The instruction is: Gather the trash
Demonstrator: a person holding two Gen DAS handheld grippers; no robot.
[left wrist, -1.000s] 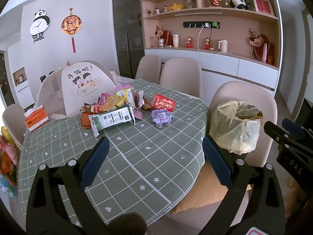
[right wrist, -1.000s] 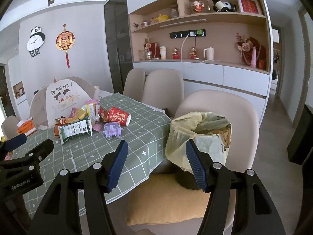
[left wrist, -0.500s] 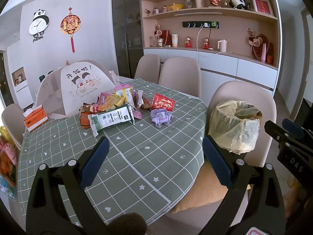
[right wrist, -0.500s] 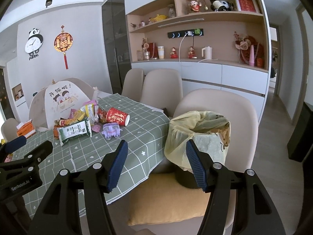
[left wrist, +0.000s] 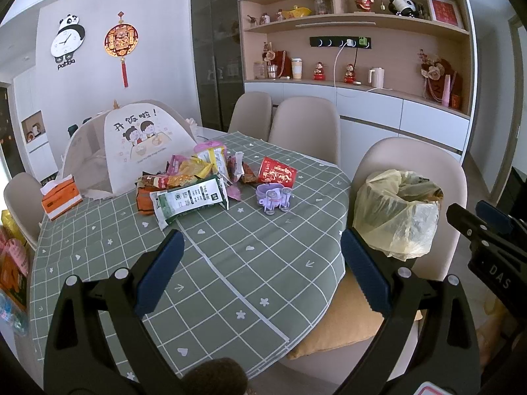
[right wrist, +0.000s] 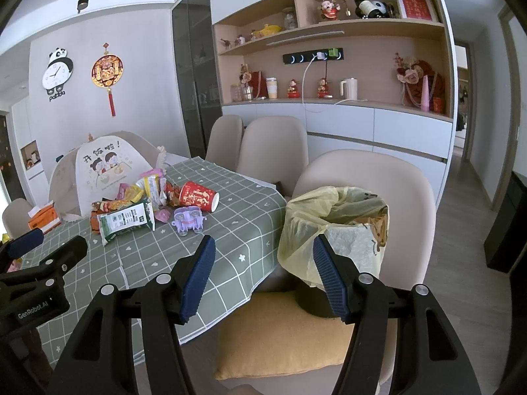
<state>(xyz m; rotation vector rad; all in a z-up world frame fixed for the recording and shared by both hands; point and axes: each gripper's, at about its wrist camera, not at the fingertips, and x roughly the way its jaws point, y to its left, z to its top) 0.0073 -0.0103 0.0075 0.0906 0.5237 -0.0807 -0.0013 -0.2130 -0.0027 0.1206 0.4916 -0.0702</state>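
Left wrist view shows me at the approach step, left gripper (left wrist: 260, 263) and right gripper (right wrist: 263, 275) both wide and empty, the wrapper pile (left wrist: 194, 181) at 11 o'clock, so next I reach forward toward the lined bin (right wrist: 339, 230).

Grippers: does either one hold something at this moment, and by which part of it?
Nothing is held. The left gripper and the right gripper are both open, with empty space between their fingers. The trash lies untouched on the table.

tissue box (left wrist: 61, 194) – table's left edge | mesh food cover (left wrist: 131, 151) – behind | panda clock (left wrist: 67, 41) – wall
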